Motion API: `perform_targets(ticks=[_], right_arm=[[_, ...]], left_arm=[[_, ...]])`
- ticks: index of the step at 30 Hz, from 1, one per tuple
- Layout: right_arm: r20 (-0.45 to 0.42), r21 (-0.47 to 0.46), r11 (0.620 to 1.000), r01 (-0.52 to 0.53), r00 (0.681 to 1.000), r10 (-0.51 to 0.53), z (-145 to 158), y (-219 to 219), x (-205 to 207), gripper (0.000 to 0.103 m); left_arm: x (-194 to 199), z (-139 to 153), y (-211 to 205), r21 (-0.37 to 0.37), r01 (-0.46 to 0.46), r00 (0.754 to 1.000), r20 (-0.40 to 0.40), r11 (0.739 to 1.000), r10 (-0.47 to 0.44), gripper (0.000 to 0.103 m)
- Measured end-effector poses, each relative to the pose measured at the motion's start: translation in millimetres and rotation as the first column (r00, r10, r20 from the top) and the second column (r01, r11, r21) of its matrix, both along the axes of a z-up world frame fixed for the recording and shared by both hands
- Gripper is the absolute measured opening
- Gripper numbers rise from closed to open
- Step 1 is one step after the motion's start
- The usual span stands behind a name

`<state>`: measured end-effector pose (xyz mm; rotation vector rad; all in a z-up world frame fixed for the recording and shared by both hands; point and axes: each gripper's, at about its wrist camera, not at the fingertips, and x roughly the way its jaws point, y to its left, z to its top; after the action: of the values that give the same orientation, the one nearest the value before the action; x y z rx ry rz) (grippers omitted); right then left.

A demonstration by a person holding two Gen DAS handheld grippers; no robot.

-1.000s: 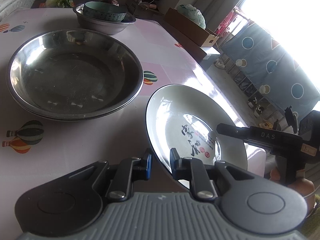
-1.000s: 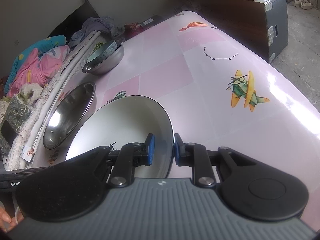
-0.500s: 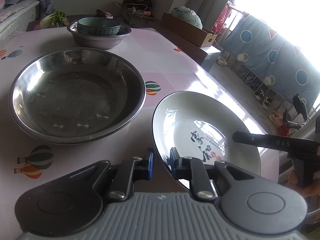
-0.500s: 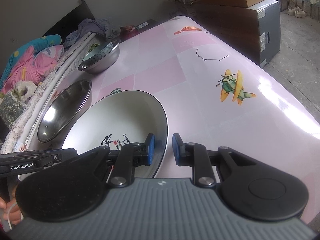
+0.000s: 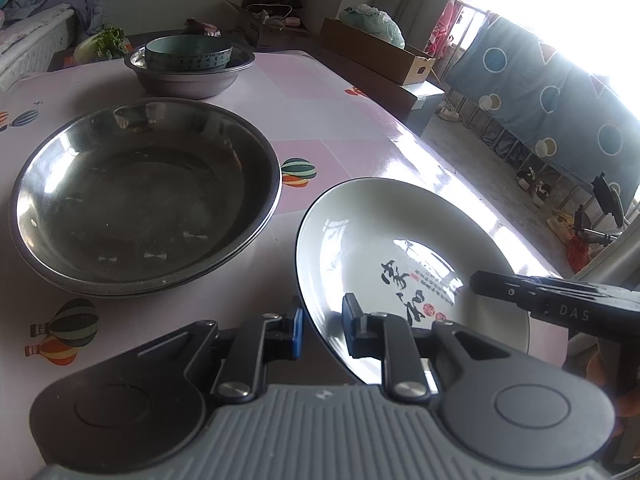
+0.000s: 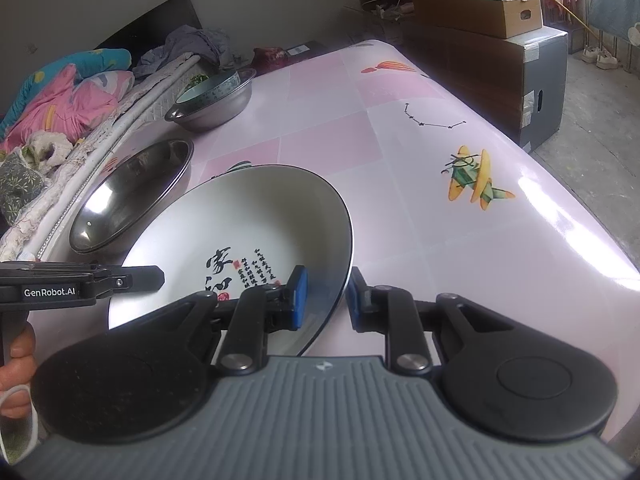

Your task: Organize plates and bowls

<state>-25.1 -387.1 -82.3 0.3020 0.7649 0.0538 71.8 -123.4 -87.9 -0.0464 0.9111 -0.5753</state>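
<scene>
A white plate with black calligraphy sits at the near table edge; it also shows in the right wrist view. My left gripper straddles its left rim, with a clear gap between each pad and the rim. My right gripper straddles its right rim the same way. A large steel basin lies left of the plate; it also shows in the right wrist view. Farther back a green bowl sits inside a smaller steel bowl.
The pink table has its far right edge by a cardboard box on a cabinet. Bedding lies along the left side. A window and patterned curtain are to the right.
Both grippers have opened a little around the plate's rim and the plate has settled lower and flatter. Both cameras have drawn slightly back.
</scene>
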Motion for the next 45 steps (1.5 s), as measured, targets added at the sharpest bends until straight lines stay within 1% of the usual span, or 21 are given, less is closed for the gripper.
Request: perform_targets(ticks=[4,8,12,26,45], right_arm=[[0.005,0.004,1.000,0.001,1.000,-0.001,-2,1,1,0.023],[0.020,-0.041,0.999,-0.010,1.000,0.011,-2,8,0,0.027],[0.020,-0.068,0.998,-0.018,1.000,0.019,0,12,1,0.027],[0.015,-0.070,0.997,-0.030,0.999,0.031,6,10,4,0.026],[0.035,-0.082,0.996,-0.033,0.999,0.036,17,10,2,0.026]], left_arm=[[2,2,-8,0.049,0.024,1.000,0.008,0.999,-0.024,0.026],[0,3,-12,0.072,0.029,0.999,0.017,0.997,-0.030,0.027],[-3,4,-14,0.088,0.028,0.999,0.032,0.996,-0.031,0.028],[-2,5,-10,0.068,0.021,1.000,0.017,0.997,-0.022,0.028],[-7,11,-6,0.048,0.016,0.999,0.040,0.999,-0.018,0.028]])
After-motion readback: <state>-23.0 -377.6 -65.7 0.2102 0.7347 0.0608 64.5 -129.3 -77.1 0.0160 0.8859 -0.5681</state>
